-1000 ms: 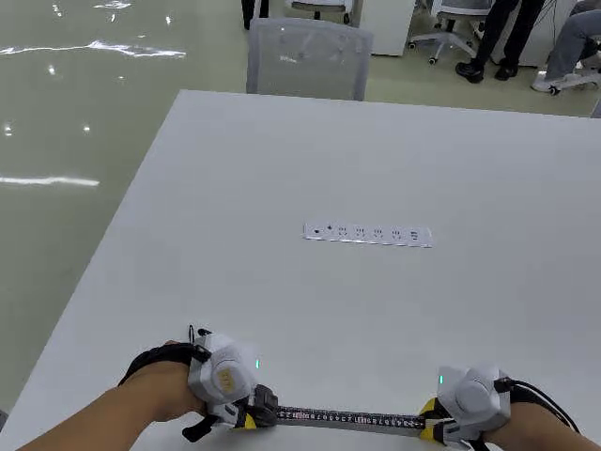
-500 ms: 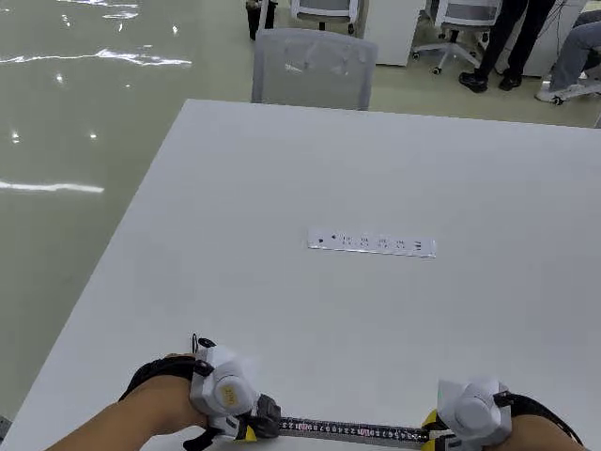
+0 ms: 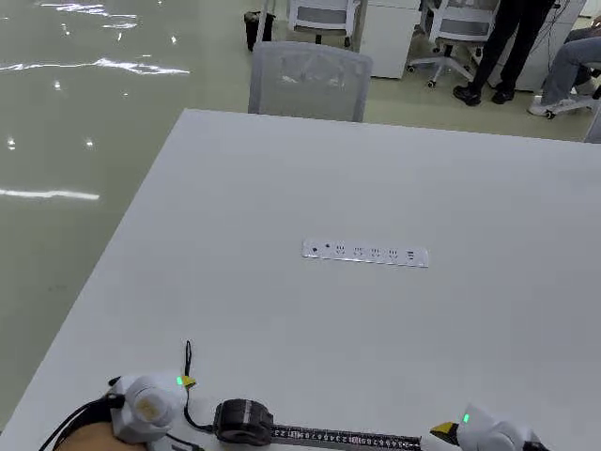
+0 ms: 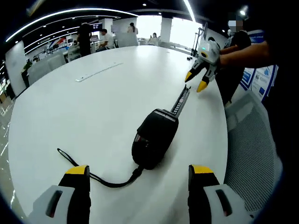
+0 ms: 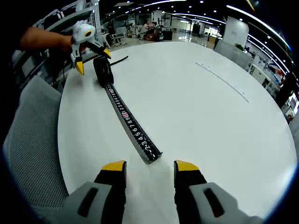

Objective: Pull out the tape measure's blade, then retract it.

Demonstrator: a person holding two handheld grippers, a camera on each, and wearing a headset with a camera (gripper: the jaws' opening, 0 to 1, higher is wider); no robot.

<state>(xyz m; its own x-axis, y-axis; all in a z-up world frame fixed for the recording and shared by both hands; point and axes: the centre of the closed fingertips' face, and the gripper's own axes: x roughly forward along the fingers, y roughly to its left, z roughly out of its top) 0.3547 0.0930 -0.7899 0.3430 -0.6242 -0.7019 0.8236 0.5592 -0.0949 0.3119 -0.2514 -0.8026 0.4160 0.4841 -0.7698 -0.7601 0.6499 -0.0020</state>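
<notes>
The black tape measure case [image 3: 242, 420] lies on the white table [image 3: 376, 178] near its front edge. Its blade [image 3: 347, 437] stretches right along the table. My left gripper [image 3: 174, 406] sits just left of the case, open and not touching it. In the left gripper view the case [image 4: 155, 136] rests a little ahead of the open left gripper [image 4: 139, 171], its cord [image 4: 93, 176] trailing back between the jaws. My right gripper [image 5: 150, 167] is open too, with the blade's hooked end [image 5: 152, 156] lying just in front of it. The blade [image 5: 127, 119] runs back to the case [image 5: 103, 70].
A white power strip [image 3: 366, 253] lies at the table's middle. A grey chair [image 3: 308, 80] stands at the far edge. People and office chairs [image 3: 470, 28] are beyond, at the back right. The table's near edge runs close beside both grippers.
Both grippers held the tape before, left on the case and right on the blade end. Now both have let go and drawn back. The blade lies pulled out on the table.
</notes>
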